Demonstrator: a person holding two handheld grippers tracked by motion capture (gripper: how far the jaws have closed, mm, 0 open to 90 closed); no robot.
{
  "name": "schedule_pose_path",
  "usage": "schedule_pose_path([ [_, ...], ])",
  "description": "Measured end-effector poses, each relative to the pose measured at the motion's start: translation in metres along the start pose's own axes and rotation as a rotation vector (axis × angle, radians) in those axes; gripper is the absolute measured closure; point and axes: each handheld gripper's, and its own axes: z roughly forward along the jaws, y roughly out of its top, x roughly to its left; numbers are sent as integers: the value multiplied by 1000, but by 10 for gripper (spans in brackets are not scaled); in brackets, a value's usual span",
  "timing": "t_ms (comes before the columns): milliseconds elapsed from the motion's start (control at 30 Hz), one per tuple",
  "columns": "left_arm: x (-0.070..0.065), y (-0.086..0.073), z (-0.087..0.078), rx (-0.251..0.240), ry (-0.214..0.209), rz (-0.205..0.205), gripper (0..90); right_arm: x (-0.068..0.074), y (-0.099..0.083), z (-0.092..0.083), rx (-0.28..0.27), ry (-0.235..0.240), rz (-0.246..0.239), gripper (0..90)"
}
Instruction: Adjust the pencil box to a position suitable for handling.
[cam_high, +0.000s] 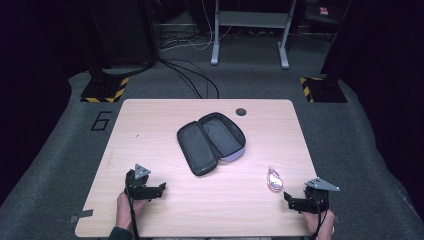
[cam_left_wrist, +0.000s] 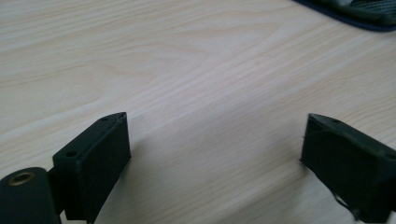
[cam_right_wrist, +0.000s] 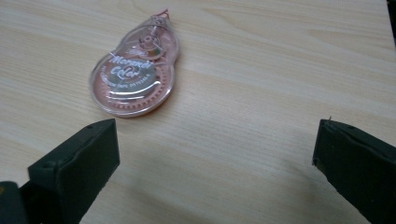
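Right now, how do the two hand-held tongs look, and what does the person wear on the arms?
Both tongs, left and right, are black and blocky, each topped by a grey three-cornered plate. Their jaws are thick rectangular black blocks with small screw holes. A black cable trails from each along the hand. A dark sleeve covers the left forearm.

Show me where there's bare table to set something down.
Bare patches: the near strip between the left gripper and right gripper, and the table's far-left corner. The middle is taken by the open pouch; the correction tape lies just ahead of the right gripper.
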Motion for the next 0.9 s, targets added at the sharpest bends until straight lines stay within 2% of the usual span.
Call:
schedule_pose_path([
  [67, -7, 8, 0, -20, -19, 22, 70, -1, 1, 0, 2, -7, -3, 9],
  [100, -13, 15, 0, -32, -43, 38, 70, -2, 1, 1, 4, -1, 2, 10],
  [167, -24, 25, 2, -52, -52, 70, 79, -3, 1, 1, 7, -4, 18, 27],
  [233, -37, 38, 6, -56, -83, 120, 85, -3, 1, 2, 4, -4, 28, 31],
  [333, -52, 52, 13, -61, -103, 159, 90, -3, 1, 2, 11, -1, 24, 42],
  [367, -57, 57, 16, -62, -104, 165, 90, -3, 1, 2, 15, -2, 37, 43],
  [400, -61, 62, 20, -63, -108, 169, 90, -5, 0, 3, 2, 5, 28, 43],
  [433, -64, 67, 23, -59, -119, 173, 90, -5, 0, 2, 13, 8, 34, 48],
  [600, -77, 86, 38, -62, -122, 179, 99, -4, 1, 3, 15, 3, 18, 66],
  [733, -92, 92, 46, -56, -143, 222, 180, -5, 0, 2, 8, 6, 32, 69],
  [767, -97, 92, 48, -58, -160, 242, 221, -4, 0, 2, 5, 4, 39, 70],
  [900, -114, 93, 56, -51, -184, 302, 337, -5, 0, 3, 9, 7, 30, 79],
])
